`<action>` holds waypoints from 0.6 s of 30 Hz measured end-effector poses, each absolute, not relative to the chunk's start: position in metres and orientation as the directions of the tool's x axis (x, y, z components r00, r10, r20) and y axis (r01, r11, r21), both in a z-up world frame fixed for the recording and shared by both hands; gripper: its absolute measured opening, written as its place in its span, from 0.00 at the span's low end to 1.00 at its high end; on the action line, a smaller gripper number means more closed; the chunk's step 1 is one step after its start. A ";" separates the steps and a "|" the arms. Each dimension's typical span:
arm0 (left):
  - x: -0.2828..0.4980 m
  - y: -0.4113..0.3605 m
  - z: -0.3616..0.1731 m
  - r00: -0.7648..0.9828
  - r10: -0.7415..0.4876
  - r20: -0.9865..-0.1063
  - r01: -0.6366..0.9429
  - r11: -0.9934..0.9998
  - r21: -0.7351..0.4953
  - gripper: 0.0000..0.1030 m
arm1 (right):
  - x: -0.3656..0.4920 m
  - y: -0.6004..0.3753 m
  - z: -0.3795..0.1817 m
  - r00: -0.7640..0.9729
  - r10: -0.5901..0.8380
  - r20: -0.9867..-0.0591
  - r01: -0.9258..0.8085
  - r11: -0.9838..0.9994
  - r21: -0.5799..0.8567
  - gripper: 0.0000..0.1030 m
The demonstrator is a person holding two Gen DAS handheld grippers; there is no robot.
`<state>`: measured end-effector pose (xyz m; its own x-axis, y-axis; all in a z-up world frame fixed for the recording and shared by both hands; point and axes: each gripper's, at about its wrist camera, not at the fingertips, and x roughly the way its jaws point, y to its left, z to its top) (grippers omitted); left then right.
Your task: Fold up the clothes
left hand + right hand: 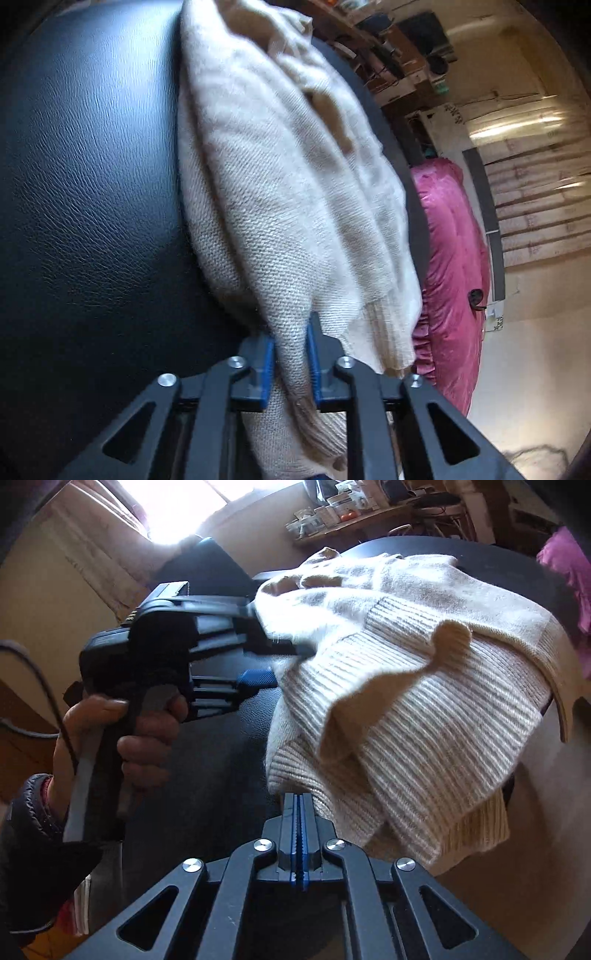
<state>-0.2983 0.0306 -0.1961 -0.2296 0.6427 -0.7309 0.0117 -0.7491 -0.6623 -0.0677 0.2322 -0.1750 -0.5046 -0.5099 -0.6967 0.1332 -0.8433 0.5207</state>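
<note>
In the left wrist view, the left gripper (290,349) has its jaws pinched on a bunched fold of the cream knit sweater (280,184), which lies on the black leather-textured counter (92,184). A pink quilted cover (450,258) shows beyond the sweater, past the counter's far edge.

In the right wrist view, the right gripper (299,812) has its jaws pressed together at the sweater's near ribbed hem; whether cloth is caught between them I cannot tell. To the left of the sweater (406,686), a person's hand (122,738) holds the left gripper (280,661), its tips buried in the knit.
</note>
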 end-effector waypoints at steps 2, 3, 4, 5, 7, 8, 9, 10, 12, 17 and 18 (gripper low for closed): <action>-0.293 0.010 -0.177 -0.302 0.658 -0.690 -0.016 -0.727 -0.686 0.10 | -0.064 0.234 -0.174 -0.508 -0.500 -0.701 0.126 -0.848 0.514 0.11; -0.289 -0.001 -0.167 -0.336 0.663 -0.669 -0.030 -0.717 -0.696 0.10 | -0.062 0.235 -0.173 -0.512 -0.494 -0.702 0.123 -0.852 0.509 0.12; -0.283 -0.014 -0.158 -0.359 0.663 -0.657 -0.040 -0.714 -0.699 0.10 | -0.059 0.237 -0.171 -0.518 -0.489 -0.702 0.120 -0.854 0.507 0.13; -0.276 -0.027 -0.149 -0.381 0.663 -0.645 -0.051 -0.712 -0.701 0.10 | -0.055 0.240 -0.168 -0.526 -0.487 -0.697 0.119 -0.854 0.507 0.13; -0.262 -0.060 -0.135 -0.423 0.655 -0.626 -0.060 -0.710 -0.702 0.09 | -0.049 0.244 -0.161 -0.544 -0.481 -0.687 0.114 -0.854 0.508 0.13; -0.255 -0.067 -0.134 -0.436 0.651 -0.622 -0.055 -0.709 -0.703 0.09 | -0.048 0.245 -0.158 -0.549 -0.479 -0.685 0.111 -0.854 0.508 0.13; -0.246 -0.080 -0.132 -0.446 0.642 -0.623 -0.044 -0.711 -0.701 0.09 | -0.047 0.246 -0.156 -0.553 -0.476 -0.684 0.109 -0.855 0.507 0.14; -0.232 -0.104 -0.131 -0.456 0.629 -0.630 -0.029 -0.718 -0.695 0.09 | -0.047 0.246 -0.154 -0.556 -0.474 -0.682 0.107 -0.855 0.507 0.15; -0.210 -0.140 -0.127 -0.467 0.605 -0.645 -0.009 -0.733 -0.681 0.09 | -0.045 0.243 -0.151 -0.558 -0.476 -0.680 0.110 -0.854 0.508 0.15; -0.137 -0.210 -0.129 -0.480 0.517 -0.709 0.037 -0.795 -0.605 0.09 | -0.043 0.215 -0.145 -0.534 -0.476 -0.699 0.142 -0.865 0.480 0.15; -0.123 -0.221 -0.130 -0.482 0.502 -0.718 0.049 -0.803 -0.594 0.09 | -0.047 0.205 -0.145 -0.527 -0.471 -0.708 0.152 -0.871 0.467 0.15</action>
